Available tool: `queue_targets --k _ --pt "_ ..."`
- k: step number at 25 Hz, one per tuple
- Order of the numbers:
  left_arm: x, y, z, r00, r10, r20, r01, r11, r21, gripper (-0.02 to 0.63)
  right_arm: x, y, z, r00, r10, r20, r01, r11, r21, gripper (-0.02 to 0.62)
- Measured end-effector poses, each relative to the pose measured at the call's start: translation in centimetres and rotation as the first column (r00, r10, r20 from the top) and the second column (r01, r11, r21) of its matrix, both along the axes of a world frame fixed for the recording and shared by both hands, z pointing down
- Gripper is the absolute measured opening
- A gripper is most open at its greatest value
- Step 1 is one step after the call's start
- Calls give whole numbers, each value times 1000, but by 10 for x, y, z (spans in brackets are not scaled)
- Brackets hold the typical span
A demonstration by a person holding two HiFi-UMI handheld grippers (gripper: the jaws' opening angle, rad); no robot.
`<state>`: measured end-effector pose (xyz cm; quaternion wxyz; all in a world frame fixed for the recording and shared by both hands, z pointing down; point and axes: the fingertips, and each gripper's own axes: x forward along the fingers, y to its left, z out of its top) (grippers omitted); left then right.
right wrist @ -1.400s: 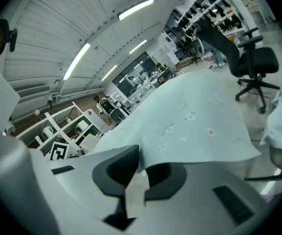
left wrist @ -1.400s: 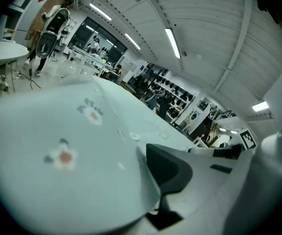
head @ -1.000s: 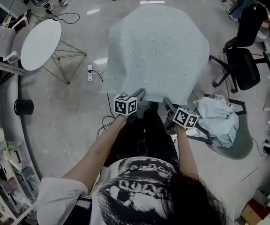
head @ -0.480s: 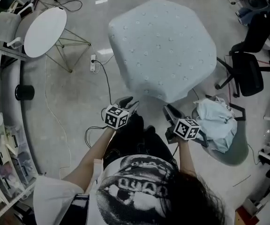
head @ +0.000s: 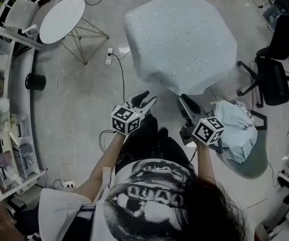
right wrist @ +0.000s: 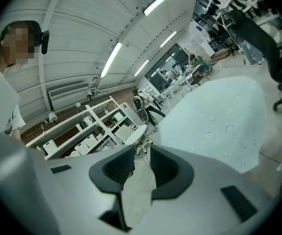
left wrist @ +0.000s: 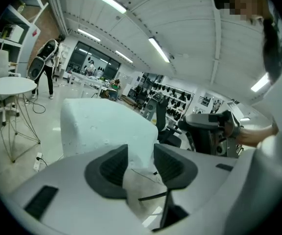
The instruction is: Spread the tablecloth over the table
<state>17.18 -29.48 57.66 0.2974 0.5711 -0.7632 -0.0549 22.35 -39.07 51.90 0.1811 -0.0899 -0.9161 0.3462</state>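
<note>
Ahead of both grippers, the tablecloth [head: 182,39] is lying spread over its table, hiding the top completely and hanging down on every side I am seeing. It is pale blue-green with small scattered marks, and its near edge is drooping toward the floor [head: 84,99], apart from both tools.

I am holding the left gripper [head: 147,98] short of that near edge with its jaws spread wide; nothing is sitting between them, and its view is looking across the gap at the draped cloth. The right gripper [head: 187,100] is hanging beside it, also clear of the cloth. Its jaws are closing but standing apart, with nothing between the pads.

A round white table [head: 62,19] is standing well off to the left. A black chair [head: 275,79] is sitting to the right of the cloth, and a crumpled bundle [head: 235,129] of similar fabric is lying on a seat just right of the right gripper.
</note>
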Motion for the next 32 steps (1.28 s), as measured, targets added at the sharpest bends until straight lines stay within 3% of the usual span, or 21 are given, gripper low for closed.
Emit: queue_targets --k 6,11,22,25,27,32 --pt "35 5 -46 996 -83 36 79 992 95 158 29 13 -35 993 -62 96 63 998 -1 89" --pt "64 10 -73 987 -136 85 126 985 120 143 54 21 -49 983 -134 123 126 989 72 86" --pt "117 23 -103 960 -106 257 86 992 89 52 98 46 -70 960 -221 170 178 955 237 72" --pt "129 24 -110 955 -101 280 80 993 83 28 108 47 -74 958 -221 182 163 944 288 28" --pt "136 26 -112 954 -93 285 74 994 75 23 112 49 -75 958 -214 193 151 943 298 -12" --pt "146 32 -118 953 -68 297 56 997 49 18 118 51 -78 959 -190 210 127 951 283 -12"
